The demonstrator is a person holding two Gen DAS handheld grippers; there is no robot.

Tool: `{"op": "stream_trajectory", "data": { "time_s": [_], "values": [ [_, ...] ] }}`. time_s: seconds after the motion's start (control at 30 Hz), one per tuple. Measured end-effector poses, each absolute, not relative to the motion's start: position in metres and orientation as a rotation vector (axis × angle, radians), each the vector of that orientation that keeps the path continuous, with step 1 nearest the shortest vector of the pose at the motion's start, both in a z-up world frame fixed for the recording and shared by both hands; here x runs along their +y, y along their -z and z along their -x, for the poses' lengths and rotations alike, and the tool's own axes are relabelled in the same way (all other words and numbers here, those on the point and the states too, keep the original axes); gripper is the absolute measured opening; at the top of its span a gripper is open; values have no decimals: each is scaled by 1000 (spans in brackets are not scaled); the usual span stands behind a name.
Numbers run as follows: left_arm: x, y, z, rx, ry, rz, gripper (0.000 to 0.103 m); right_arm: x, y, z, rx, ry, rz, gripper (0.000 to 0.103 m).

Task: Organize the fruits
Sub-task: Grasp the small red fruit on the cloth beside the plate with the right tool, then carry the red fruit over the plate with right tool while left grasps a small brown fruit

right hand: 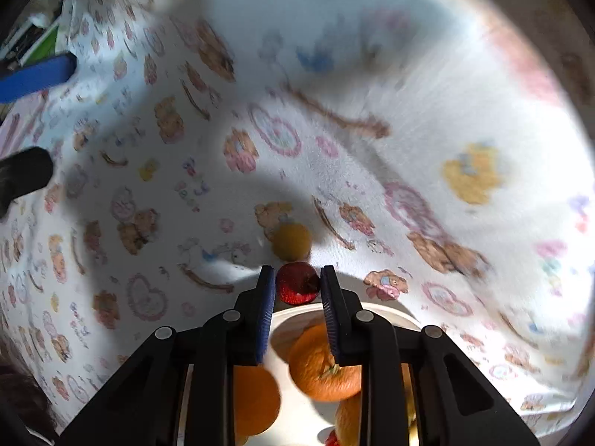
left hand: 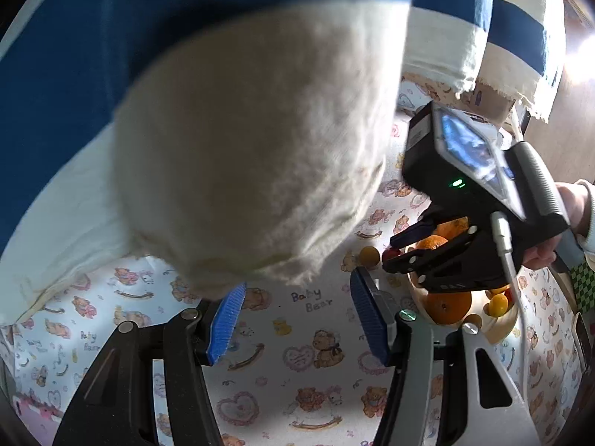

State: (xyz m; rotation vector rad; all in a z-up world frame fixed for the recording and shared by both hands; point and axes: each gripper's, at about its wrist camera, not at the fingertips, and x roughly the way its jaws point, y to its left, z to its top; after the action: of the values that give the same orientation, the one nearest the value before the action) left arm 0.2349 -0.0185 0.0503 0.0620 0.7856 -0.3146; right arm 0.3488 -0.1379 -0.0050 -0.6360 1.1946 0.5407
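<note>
My right gripper is shut on a small red fruit and holds it just past the far rim of a white plate. The plate holds several oranges. A small yellow fruit lies on the bear-print cloth just beyond the red one. In the left wrist view the right gripper hangs over the plate with the red fruit at its tips and the yellow fruit beside it. My left gripper is open and empty above the cloth.
A cream and blue fabric mass hangs close over the left gripper and fills the upper left wrist view. The bear-print cloth covers the table. The left gripper's blue finger shows at the far left of the right wrist view.
</note>
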Motion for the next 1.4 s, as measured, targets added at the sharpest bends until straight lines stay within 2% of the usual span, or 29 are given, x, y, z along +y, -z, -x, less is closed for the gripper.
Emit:
{"op": "stream_trajectory", "data": {
  "time_s": [0.3, 0.53, 0.73, 1.23, 1.4],
  "values": [
    [-2, -66, -204, 721, 302, -53, 57, -158, -44, -268, 947, -499, 444, 26],
    [1, -71, -178, 686, 307, -72, 57, -199, -75, -194, 526, -236, 247, 26],
    [-12, -68, -167, 684, 328, -91, 57, -245, -107, -155, 362, -99, 93, 26],
    [-49, -47, -187, 746, 365, -78, 49, -275, -73, -109, 311, -45, 11, 26],
    [-62, -36, -212, 822, 411, -20, 37, -287, -63, -115, 328, -35, -24, 26]
  ]
}}
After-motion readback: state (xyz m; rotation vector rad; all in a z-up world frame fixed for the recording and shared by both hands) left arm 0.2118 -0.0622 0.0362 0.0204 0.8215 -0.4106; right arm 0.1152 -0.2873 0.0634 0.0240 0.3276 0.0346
